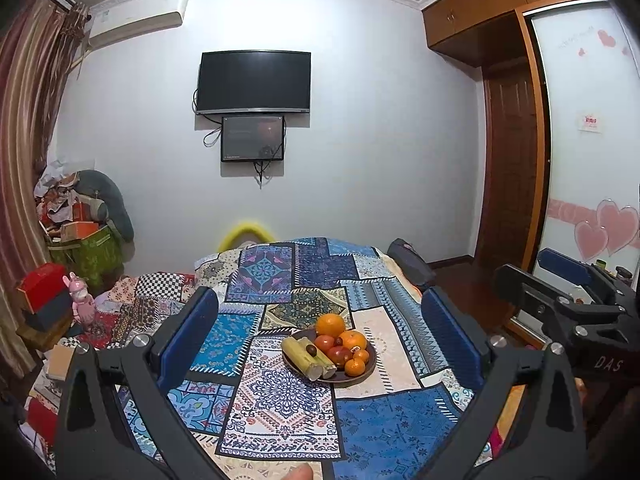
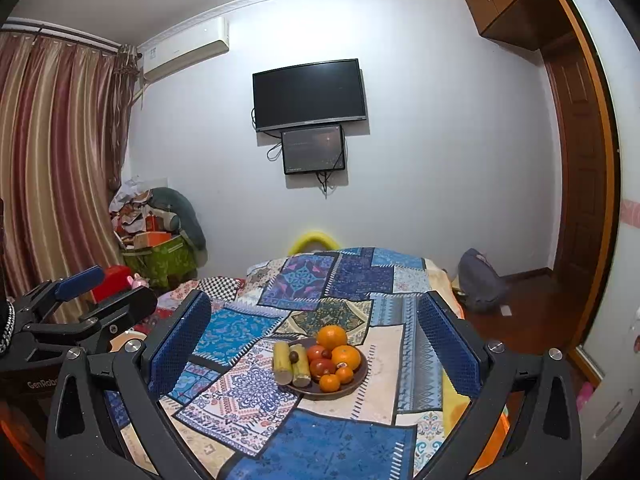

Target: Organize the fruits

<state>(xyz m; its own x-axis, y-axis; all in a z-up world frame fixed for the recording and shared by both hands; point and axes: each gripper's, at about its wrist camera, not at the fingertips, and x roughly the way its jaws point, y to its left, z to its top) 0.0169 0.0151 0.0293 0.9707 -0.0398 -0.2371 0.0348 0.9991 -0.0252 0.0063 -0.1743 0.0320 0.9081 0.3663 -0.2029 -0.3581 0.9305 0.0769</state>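
Left gripper (image 1: 318, 332): jaws spread wide, nothing between the blue pads, held above the near part of the table. Right gripper (image 2: 314, 336): the same, jaws wide apart and empty, level with the left one; each shows at the side of the other's view.

Table under a patchwork cloth (image 1: 280, 412) in blue, white and tan panels. A dark round plate (image 1: 360, 376) sits near the middle of the cloth, a little toward the right edge, on a pale panel. Neither gripper touches it.

On the plate:
- two pale yellow-green cut stalks (image 1: 306, 356), likely sugarcane, lying side by side along the left half, cut ends toward the near rim
- a small dark brown fruit (image 1: 311, 349) resting on the stalks
- a large orange (image 1: 330, 325) at the far rim
- a second orange (image 1: 353, 340) just right of it, with a small sticker
- two red fruits (image 1: 325, 343), tomato-like, in the middle, touching the oranges
- two small mandarins (image 1: 355, 367) at the near right rim

All fruit is heaped together, pieces touching.

Background: a wall-mounted television (image 1: 254, 82) with a smaller screen (image 1: 253, 138) just below it, an air conditioner (image 1: 138, 20) at upper left, striped curtains (image 2: 60, 168), a wooden wardrobe (image 1: 516, 152) at right.
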